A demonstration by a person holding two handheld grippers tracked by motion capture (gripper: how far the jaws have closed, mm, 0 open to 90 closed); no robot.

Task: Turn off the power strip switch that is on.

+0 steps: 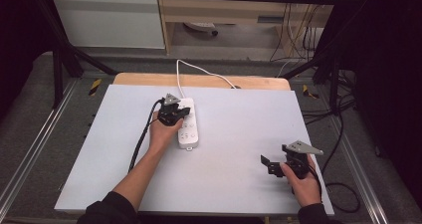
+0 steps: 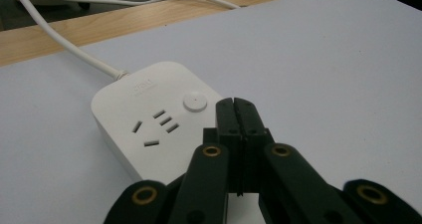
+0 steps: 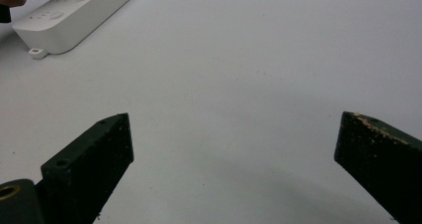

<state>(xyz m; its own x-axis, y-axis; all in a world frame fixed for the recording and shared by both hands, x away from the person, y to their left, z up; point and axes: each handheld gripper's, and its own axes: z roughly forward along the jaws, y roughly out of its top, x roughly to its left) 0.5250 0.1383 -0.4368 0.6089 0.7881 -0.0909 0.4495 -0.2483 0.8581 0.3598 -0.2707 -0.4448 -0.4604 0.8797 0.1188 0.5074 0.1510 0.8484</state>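
The white power strip point(image 1: 189, 126) lay mid-table on the grey mat point(image 1: 239, 169), its embossed label too faint to read; the left gripper point(image 2: 234, 104), jaws pressed together empty, hovered beside its round button point(image 2: 194, 101); the right gripper point(image 3: 234, 139) gaped wide, well apart.

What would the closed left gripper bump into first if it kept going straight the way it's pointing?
Probably the white power strip. The left gripper, jaws shut together, points at its top by the round button. It looks just short of the button, but the depth is hard to judge.
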